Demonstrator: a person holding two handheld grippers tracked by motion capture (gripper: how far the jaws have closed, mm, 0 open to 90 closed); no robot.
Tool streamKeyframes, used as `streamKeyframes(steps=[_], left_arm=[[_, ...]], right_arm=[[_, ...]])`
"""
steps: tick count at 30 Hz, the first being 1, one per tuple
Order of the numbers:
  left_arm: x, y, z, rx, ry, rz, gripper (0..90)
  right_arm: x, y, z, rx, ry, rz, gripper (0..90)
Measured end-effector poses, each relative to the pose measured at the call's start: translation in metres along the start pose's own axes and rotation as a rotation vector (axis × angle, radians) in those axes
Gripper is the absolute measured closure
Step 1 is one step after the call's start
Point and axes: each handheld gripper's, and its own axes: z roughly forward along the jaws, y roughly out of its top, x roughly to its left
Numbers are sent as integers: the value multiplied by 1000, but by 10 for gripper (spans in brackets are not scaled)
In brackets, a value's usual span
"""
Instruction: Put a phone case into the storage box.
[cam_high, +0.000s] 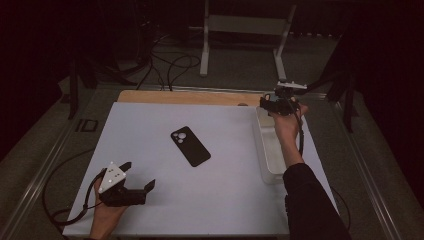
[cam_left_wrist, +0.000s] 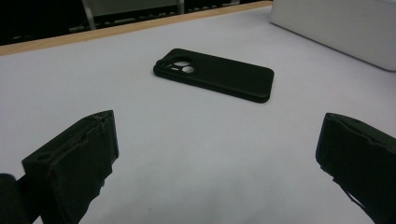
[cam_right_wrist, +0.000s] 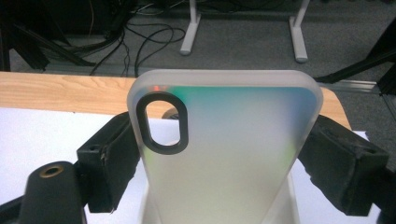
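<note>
A black phone case (cam_high: 190, 146) lies flat near the middle of the white mat, camera cut-out toward the far left; the left gripper view has the same black case (cam_left_wrist: 217, 74) ahead of its jaws. My left gripper (cam_high: 139, 176) rests at the mat's near left, open, with nothing between its jaws (cam_left_wrist: 217, 154). My right gripper (cam_high: 267, 102) hovers over the far end of a white tray (cam_high: 266, 150). It is shut on a frosted translucent phone case (cam_right_wrist: 219, 140) with a dark oval camera ring, held upright by its two sides.
The white mat (cam_high: 150, 200) covers a wooden tabletop (cam_high: 190, 97), whose bare strip shows at the far edge. Cables (cam_high: 170, 65) and a white stand's legs (cam_high: 205, 45) lie on the floor beyond. A cable loops off the table at the near left.
</note>
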Motion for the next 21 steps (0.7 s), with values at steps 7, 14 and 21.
streamKeyframes(steps=[7,14,21], left_arm=[[0,0,0,2,-1,2,0],[0,0,-1,-1,-1,1,0],[0,0,-1,-2,-3,-1,0]], right_arm=[[2,-3,6,17,1,4,164],[5,-8,14,50,-16,-5,164],[5,-9,17,58,-26,-6,164]])
